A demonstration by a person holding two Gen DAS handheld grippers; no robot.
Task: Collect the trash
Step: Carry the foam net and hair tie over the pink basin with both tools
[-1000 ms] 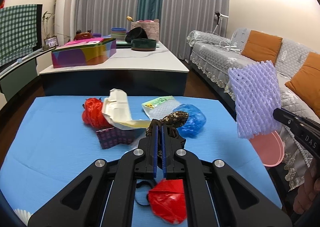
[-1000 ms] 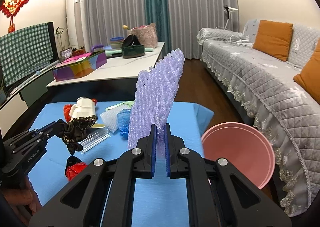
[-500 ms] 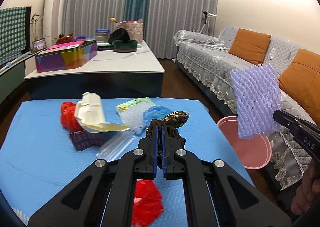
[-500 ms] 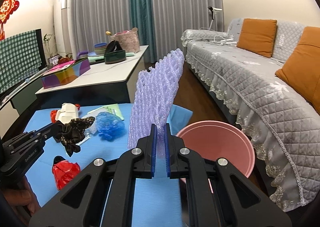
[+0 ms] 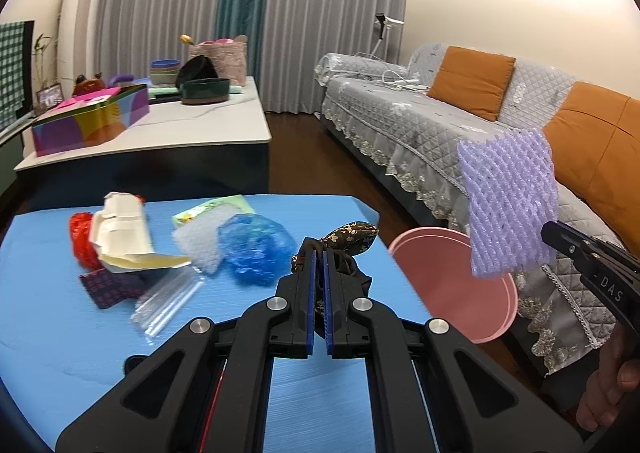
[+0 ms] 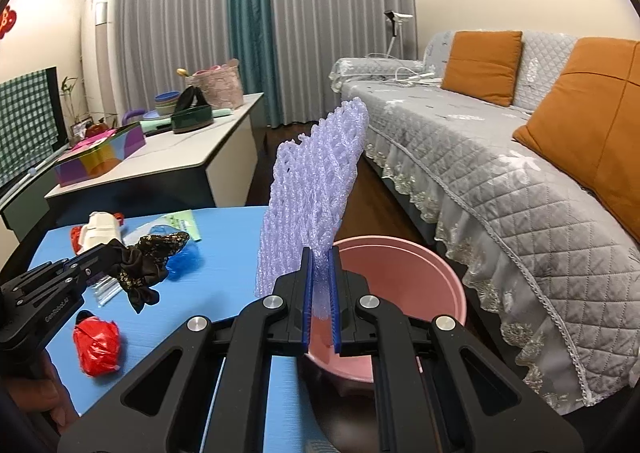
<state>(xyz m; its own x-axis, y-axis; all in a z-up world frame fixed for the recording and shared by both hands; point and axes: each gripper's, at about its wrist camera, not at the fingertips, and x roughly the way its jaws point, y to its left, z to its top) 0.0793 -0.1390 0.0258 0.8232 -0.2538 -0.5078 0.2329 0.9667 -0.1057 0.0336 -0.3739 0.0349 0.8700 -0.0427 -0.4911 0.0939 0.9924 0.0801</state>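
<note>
My left gripper is shut on a dark patterned fabric scrunchie, held above the right part of the blue table. In the right wrist view the same scrunchie hangs from the left gripper. My right gripper is shut on a sheet of lilac foam netting, which stands upright over the near rim of the pink bucket. From the left wrist view the netting hangs above the bucket, which stands beside the table's right edge.
On the table lie a blue plastic cap, bubble wrap, a cream paper box, red crumpled plastic, a clear bag and a purple wrapper. A grey sofa lies right, a white counter behind.
Both grippers have swung right together with their loads. The pink bucket has come closer and more central, and the netting now stands over its rim. The table litter has slid left in view.
</note>
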